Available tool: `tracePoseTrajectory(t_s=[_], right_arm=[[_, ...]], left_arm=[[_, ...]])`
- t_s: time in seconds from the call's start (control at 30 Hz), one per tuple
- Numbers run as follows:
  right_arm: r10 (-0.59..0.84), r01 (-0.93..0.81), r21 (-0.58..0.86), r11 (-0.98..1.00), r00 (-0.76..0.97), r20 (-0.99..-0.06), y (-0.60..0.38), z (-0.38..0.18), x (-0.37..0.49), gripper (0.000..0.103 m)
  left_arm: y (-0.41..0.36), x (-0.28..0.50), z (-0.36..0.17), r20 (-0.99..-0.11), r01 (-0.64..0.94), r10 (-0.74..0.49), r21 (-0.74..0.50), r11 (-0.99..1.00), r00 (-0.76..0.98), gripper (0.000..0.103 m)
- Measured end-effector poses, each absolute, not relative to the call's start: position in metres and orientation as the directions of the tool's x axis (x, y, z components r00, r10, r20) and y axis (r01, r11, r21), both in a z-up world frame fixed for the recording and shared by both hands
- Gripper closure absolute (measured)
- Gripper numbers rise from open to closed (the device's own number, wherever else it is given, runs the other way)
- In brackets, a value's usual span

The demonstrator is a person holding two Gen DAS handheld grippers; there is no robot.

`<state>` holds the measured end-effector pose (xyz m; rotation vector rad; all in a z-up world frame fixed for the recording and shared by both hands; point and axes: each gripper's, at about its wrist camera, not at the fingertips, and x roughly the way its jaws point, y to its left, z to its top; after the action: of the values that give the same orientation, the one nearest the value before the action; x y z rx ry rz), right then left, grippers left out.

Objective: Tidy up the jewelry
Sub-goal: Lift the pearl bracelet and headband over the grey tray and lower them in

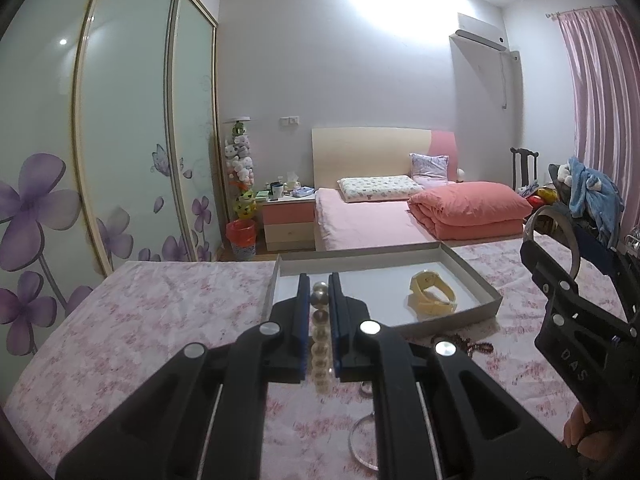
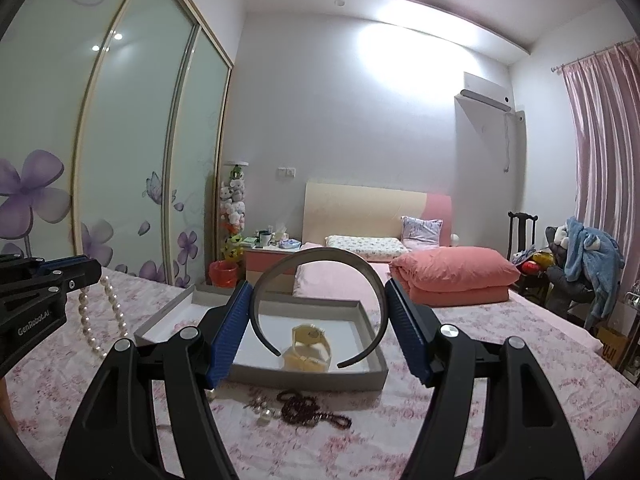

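Note:
My left gripper (image 1: 319,284) is shut on a pearl necklace (image 1: 320,332), its beads lined up between the blue pads. From the right wrist view the same necklace (image 2: 108,312) hangs in a loop below that gripper (image 2: 80,276), above the floral cloth. My right gripper (image 2: 318,312) is shut on a grey headband (image 2: 320,254), the pads pressing both sides of its arc, open end down. Beyond both stands a shallow grey tray (image 2: 312,380) holding a yellow watch (image 2: 308,344). The left gripper's tips hover over the tray's near left corner (image 1: 276,280).
A dark bead bracelet (image 2: 308,408) and small pearl pieces (image 2: 264,414) lie on the floral cloth in front of the tray. A silver bangle (image 1: 360,440) lies nearer, partly under my left gripper. A bed and a wardrobe stand behind.

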<state>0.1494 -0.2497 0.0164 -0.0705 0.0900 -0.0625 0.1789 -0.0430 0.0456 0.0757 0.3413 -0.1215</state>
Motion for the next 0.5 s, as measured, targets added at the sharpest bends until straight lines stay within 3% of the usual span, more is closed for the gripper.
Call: tracePoseTrajectory(t_s=[0.3,0.5], right_arm=[[-0.085,0.078,-0.066,0.995,0.992,-0.097,-0.26,0.015,0.202,0.035],[-0.06,0.058,-0.017,0.998,0.984,-0.17,-0.274,0.003,0.253,0.035]], left_arm=[[-0.055,0.237,0.052,-0.35,0.16,-0.144,0.017,0.987,0.926,0.093],[-0.07,0.293,0.04,-0.389,0.17,-0.161,-0.012,0.985,0.907,0.093]])
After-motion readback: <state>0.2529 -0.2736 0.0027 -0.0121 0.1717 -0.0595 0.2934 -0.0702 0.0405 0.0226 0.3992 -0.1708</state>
